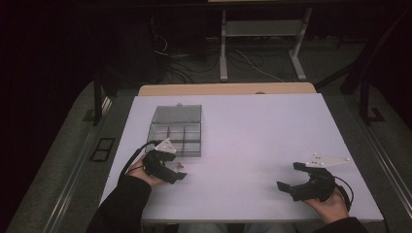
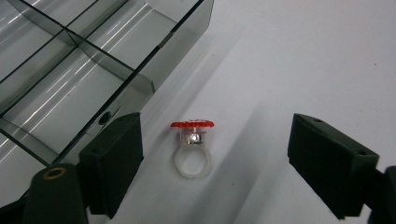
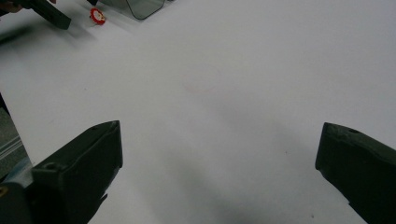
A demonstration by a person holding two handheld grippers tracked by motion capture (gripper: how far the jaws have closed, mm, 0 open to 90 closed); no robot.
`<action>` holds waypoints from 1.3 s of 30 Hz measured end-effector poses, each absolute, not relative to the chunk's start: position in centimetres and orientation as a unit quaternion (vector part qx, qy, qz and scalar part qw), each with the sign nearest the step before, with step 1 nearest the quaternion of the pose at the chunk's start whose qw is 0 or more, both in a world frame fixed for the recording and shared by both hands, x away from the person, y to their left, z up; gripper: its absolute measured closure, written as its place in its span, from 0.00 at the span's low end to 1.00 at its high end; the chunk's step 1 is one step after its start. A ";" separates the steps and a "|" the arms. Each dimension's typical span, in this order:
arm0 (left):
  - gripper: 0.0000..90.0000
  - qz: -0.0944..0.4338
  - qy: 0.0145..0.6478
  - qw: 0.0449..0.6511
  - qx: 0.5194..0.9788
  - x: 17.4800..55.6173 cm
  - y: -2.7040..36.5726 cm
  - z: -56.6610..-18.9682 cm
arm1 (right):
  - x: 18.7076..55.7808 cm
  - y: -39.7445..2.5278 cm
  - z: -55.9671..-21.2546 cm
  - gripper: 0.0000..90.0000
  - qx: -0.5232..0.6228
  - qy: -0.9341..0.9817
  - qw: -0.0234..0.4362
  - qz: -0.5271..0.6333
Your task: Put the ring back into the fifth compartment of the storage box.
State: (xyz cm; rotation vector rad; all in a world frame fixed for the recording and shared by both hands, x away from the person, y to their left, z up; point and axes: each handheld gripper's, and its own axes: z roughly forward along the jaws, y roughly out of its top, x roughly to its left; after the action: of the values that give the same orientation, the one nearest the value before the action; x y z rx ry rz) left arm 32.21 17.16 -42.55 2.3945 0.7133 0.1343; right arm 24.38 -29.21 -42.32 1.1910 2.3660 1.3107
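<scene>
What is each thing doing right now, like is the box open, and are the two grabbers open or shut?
Clear grey plastic compartment box: lid open, the compartments in view look empty.
Small toy ring with a red top and a clear band: lying on the white table beside the box, not held.
Left gripper: open, jaws either side of the ring, not touching it.
Right gripper: open, holding nothing.
</scene>
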 end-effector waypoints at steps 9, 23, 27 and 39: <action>0.31 0.051 0.267 0.310 0.911 32.5 17.2 -42.8 | 24.4 -29.2 -42.3 0.00 0.402 0.797 0.092 0.441; 0.49 0.057 0.270 0.311 0.909 33.2 17.4 -43.3 | 24.3 -29.2 -42.4 0.00 0.402 0.798 0.090 0.440; 0.54 0.055 0.274 0.311 0.908 33.3 17.4 -43.4 | 24.3 -29.3 -42.4 0.00 0.402 0.797 0.090 0.441; 0.69 0.057 0.278 0.307 0.908 33.4 17.4 -43.5 | 24.4 -29.3 -42.4 0.00 0.403 0.797 0.090 0.440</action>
State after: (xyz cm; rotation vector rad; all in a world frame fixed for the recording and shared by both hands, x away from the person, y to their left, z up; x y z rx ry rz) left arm 33.42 17.41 -43.46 2.4022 0.7359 0.1505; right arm 24.36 -29.26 -42.42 1.1973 2.3714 1.3093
